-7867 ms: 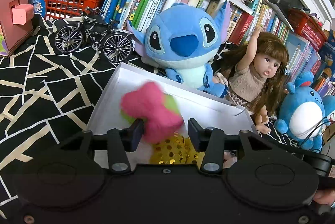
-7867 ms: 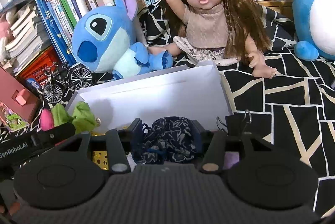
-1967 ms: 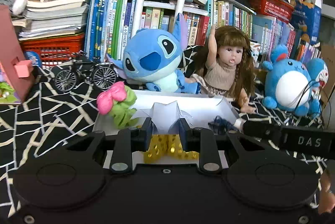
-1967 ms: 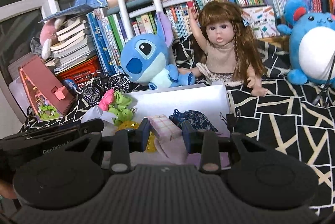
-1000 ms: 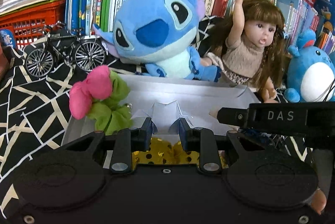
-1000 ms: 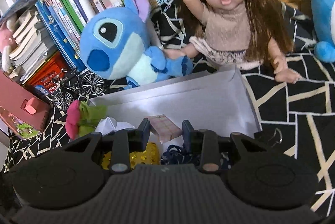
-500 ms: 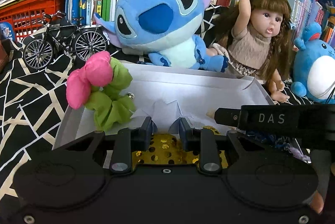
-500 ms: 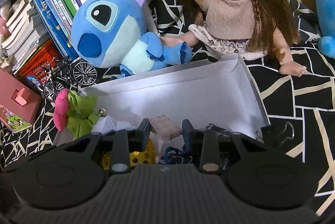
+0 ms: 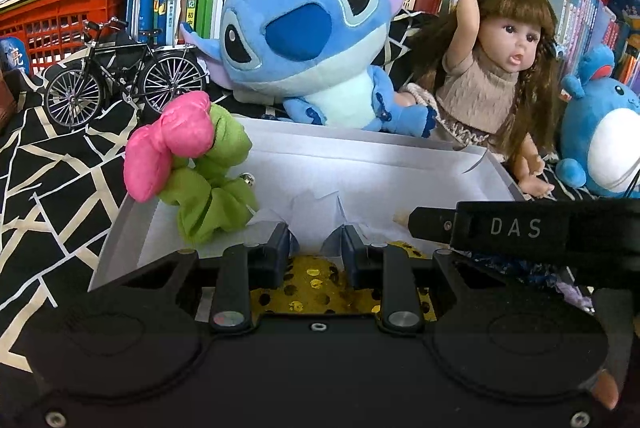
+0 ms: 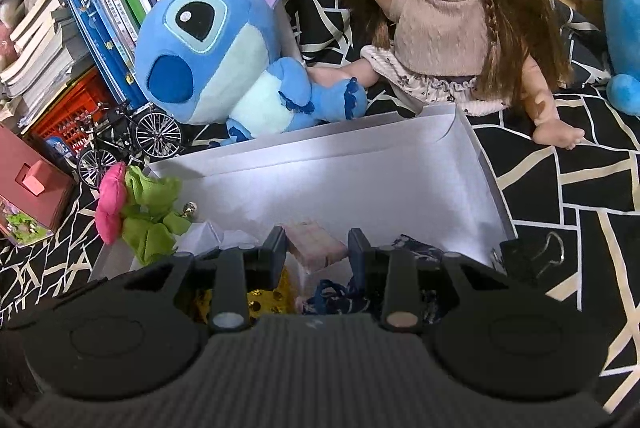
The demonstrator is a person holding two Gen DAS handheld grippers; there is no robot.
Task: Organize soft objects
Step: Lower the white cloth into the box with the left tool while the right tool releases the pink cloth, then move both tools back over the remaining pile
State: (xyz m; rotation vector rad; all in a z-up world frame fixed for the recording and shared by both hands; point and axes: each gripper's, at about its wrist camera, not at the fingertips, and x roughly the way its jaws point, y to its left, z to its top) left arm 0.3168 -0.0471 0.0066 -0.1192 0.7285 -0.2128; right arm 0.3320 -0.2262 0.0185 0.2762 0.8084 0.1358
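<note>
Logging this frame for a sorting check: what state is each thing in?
white box: open, no lid.
pink and green scrunchie: draped over the box's left wall.
gold sequin piece: lying in the box.
left gripper: shut on white translucent piece.
right gripper: pink checked piece between its jaws.

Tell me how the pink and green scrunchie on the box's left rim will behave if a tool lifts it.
The pink and green scrunchie looks like gathered, puffy fabric, so it will probably flop and squash rather than hold its shape. It seems light for its bulk. It is draped over the white box wall, so a nudge could tip it in or out. The small bell may swing.
</note>
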